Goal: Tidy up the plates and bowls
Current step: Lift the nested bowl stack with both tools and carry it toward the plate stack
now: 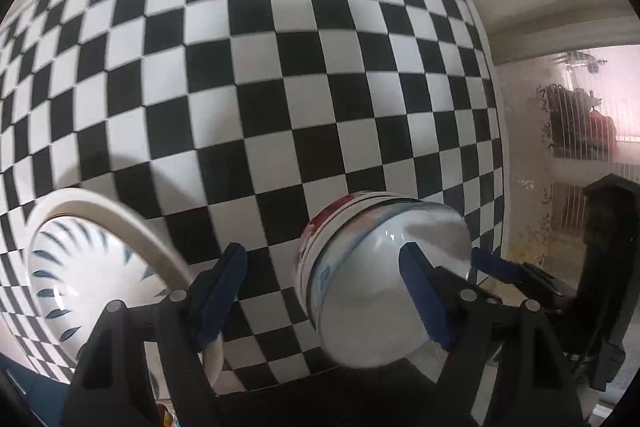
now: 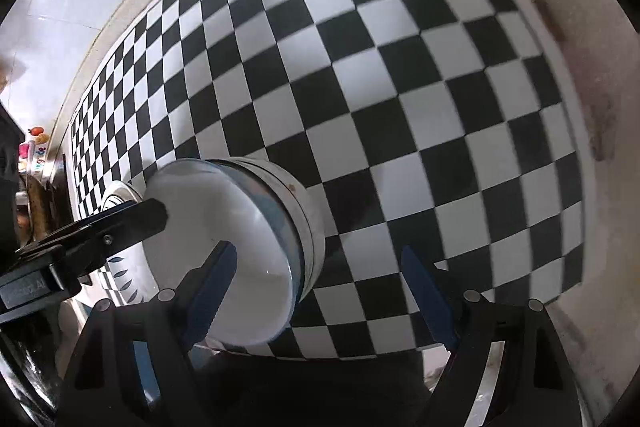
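A stack of white bowls [image 1: 380, 267] sits on the checkered mat [image 1: 280, 67]; the top bowl has a blue band. My left gripper [image 1: 324, 287] is open, its right finger inside the top bowl, its left finger outside. A white plate with a blue leaf pattern [image 1: 80, 275] lies to the left of it. In the right wrist view the bowl stack [image 2: 224, 247] is at lower left, with the plate [image 2: 120, 195] partly hidden behind it. My right gripper [image 2: 320, 295] is open, its left finger over the bowl's inside. The left gripper's finger [image 2: 132, 219] reaches in over the bowl's rim.
The checkered mat [image 2: 400, 87] covers most of the table. A pale wall [image 2: 600, 107] runs along the mat's right side. A glass door with a dark rack behind it [image 1: 580, 123] is to the right. Small colourful items [image 2: 36, 139] sit at the far left.
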### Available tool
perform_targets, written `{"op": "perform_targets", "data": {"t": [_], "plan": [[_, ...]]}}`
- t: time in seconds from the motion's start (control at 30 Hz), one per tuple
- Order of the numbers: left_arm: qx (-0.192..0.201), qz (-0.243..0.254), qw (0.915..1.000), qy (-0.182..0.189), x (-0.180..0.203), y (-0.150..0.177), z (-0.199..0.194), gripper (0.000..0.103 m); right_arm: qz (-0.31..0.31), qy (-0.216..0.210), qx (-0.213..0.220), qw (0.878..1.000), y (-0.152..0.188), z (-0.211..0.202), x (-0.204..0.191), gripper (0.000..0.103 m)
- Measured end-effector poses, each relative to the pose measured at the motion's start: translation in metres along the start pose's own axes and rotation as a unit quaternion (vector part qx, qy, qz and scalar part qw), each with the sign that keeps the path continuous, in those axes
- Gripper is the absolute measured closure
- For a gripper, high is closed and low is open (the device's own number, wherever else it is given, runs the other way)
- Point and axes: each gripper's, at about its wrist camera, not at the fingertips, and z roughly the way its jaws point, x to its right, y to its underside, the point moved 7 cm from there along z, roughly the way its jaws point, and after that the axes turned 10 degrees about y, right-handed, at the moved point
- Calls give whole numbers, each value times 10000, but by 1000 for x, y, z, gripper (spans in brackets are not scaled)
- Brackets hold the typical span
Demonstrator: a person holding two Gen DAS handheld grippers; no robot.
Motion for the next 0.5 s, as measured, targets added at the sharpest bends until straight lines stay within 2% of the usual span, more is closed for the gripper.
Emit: {"op": "perform_targets", "data": {"t": [0.1,0.13,0.17,0.27,0.5], "plan": [[-50,88,9999,-95,-1,-3,12,26,0,-167,-72,9998,0,11,-1,17],[-86,115,9999,-65,0,-3,17,29,-1,-204,-84,9998,0,13,-1,17],[-135,128,9998,-52,0,-3,21,37,-5,-298,-120,9995,0,18,-2,17],[-240,175,9996,11,0,-3,31,44,-31,-547,-212,9983,1,30,-5,18],[-517,181,9982,249,-4,-5,57,42,14,-1026,-525,9933,4,61,-10,23]]}}
